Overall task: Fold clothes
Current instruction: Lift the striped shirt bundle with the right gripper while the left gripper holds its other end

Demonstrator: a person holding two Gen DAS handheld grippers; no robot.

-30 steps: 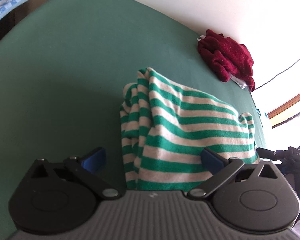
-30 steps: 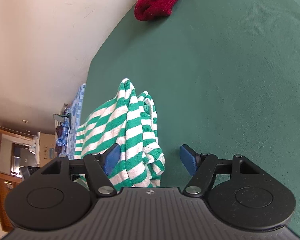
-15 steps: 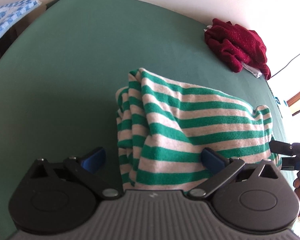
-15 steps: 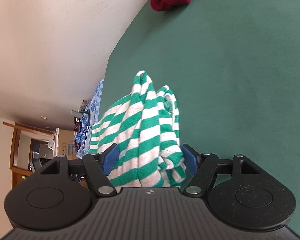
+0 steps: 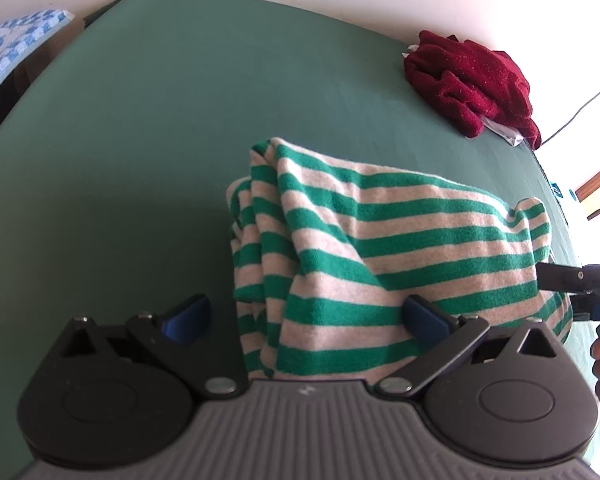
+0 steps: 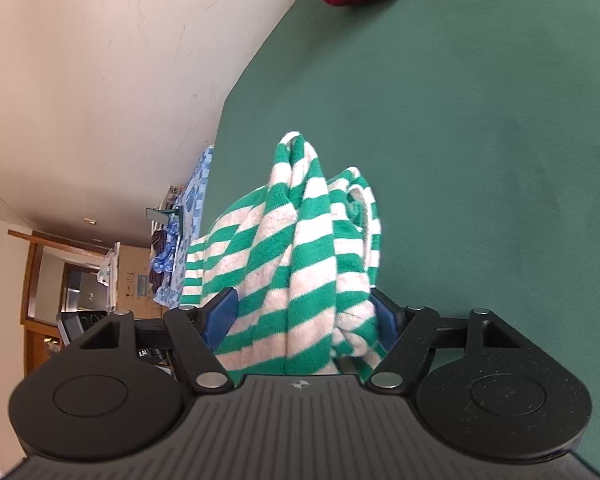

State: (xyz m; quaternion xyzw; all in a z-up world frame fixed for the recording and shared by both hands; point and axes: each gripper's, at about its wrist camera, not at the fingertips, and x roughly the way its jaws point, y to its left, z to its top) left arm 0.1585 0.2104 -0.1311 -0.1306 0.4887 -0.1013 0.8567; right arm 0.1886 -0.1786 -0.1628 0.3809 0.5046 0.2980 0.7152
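Since earlier frames we bring both grippers closer to striped garment [image 5: 380,248]. It lies bunched in layers on green surface [image 5: 140,140]. Left gripper [image 5: 306,316] wide open around cloth edge; right gripper [image 6: 306,316] narrower, pads against cloth, grasp uncertain. Fold unfinished; red garment [image 5: 472,84] crumpled.

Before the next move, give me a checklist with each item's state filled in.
1. Right claw around the striped garment: ok, fabric fills the gap between its fingers.
2. Right claw clamped firmly: cannot tell, the fingers stand fairly wide.
3. Left claw open: ok, its fingers stand wide apart.
4. Left claw holding cloth: not ok, one finger lies against the stripes, the other is over bare green surface.
5. Striped garment apart from the red garment: ok, bare green lies between them.
6. Garment folded flat: not ok, it is bunched in ridges.
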